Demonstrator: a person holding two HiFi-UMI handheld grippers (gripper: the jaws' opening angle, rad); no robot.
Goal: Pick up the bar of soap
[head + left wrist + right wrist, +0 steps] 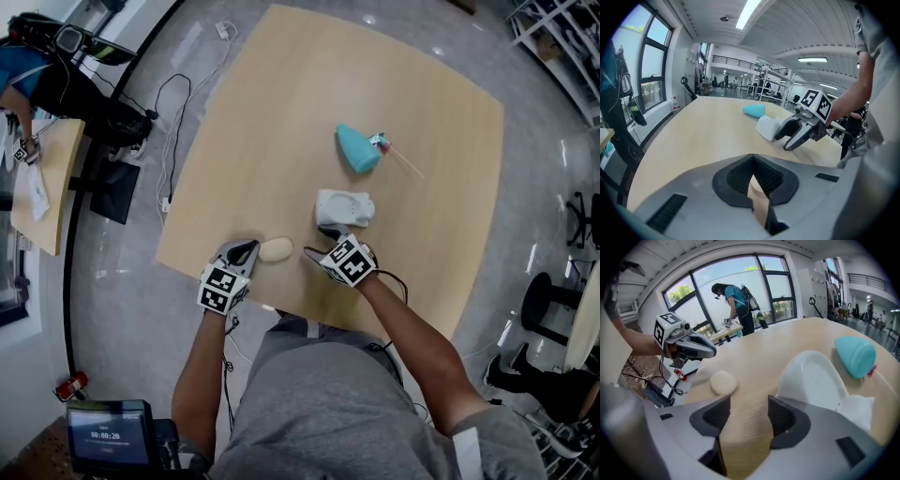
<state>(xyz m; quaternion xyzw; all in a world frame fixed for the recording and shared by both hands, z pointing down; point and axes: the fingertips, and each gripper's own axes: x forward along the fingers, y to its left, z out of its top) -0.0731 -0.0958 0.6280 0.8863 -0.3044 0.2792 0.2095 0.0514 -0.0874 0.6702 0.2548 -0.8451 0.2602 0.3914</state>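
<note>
Nr table (281,141) edge, soap (276,249) sits btwn closed L hand-held gripper (247,250) & wide R hand-held gripper (319,242).

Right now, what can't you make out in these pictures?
- Bar of soap: falls outside the left gripper view; underside hidden everywhere.
- White holder: near edge covered by the right tongs, right gripper view.
- Pink-tipped piece beside the teal object: too small to identify, head view.

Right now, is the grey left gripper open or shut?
Shut, empty: on the left gripper the black pads meet; the pale oval soap bar lies beside it on the wooden table.
</note>
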